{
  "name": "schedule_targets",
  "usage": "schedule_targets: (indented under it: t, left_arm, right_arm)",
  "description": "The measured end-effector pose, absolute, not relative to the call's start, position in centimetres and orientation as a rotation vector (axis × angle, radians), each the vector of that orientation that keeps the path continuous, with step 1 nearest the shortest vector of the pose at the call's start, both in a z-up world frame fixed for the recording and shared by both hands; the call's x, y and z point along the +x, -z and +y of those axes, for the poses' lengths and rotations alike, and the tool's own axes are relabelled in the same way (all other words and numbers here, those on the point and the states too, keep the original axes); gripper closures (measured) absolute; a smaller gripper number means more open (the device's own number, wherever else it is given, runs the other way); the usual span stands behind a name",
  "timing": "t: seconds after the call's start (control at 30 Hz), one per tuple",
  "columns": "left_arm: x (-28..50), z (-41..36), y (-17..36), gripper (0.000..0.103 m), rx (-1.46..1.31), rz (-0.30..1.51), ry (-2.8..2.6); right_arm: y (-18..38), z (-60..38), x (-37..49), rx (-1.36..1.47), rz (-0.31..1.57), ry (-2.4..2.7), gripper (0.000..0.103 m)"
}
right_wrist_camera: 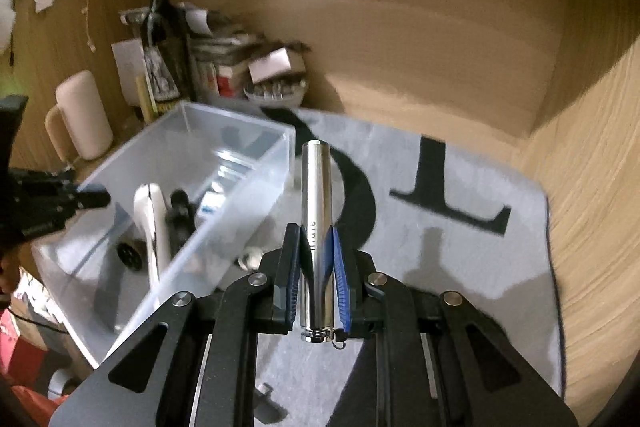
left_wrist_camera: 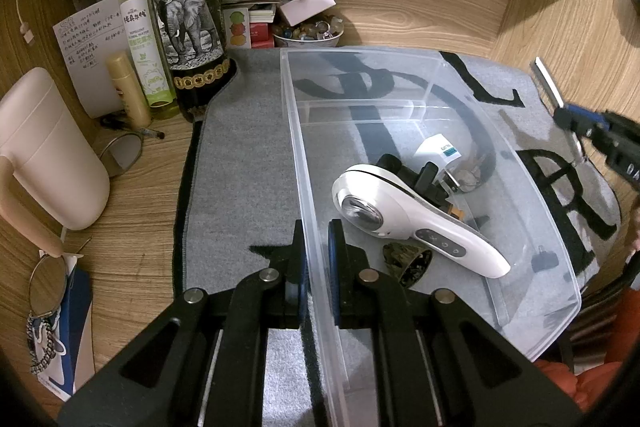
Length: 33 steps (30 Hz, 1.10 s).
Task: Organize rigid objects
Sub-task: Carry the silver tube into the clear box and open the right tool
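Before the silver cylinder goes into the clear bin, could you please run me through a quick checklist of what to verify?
1. Right gripper shut on the silver cylinder: ok, both blue pads press its sides.
2. Cylinder clear of the grey mat: ok, it is lifted, its shadow lying apart on the mat.
3. Left gripper steadying the clear bin: ok, it pinches the near wall.
4. Open floor space in the bin: ok, the far part is bare beyond the white handheld device.
5. Cylinder seated securely: cannot tell, the grip sits near its lower end.
6. Path over the bin rim: cannot tell, the right wrist view is blurred.
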<state>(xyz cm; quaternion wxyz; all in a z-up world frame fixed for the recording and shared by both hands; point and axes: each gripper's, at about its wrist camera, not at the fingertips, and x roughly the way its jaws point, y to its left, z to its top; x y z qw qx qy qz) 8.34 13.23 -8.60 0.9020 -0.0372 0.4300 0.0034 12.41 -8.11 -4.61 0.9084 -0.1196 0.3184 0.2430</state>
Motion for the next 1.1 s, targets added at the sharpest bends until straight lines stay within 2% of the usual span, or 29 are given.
schedule_targets:
  t: [0.6,0.8,1.1]
  left_arm:
    - [8.3,13.2,8.6,0.095,-0.076,0.889,-0.008]
    - [8.3,13.2,8.6,0.095,-0.077,0.889,-0.008]
    - [8.3,13.2,8.5,0.095,-0.083,0.888,-0.005]
  right_arm:
    - [-1.7,-2.0,10.6,-0.289,0.447,-0.681,0.089]
    - [-0.6,1.2,10.9,-0.330,0.479,-0.756,0.089]
    - [4.3,4.0,12.7,-0.398,0.641,-0.797,0.089]
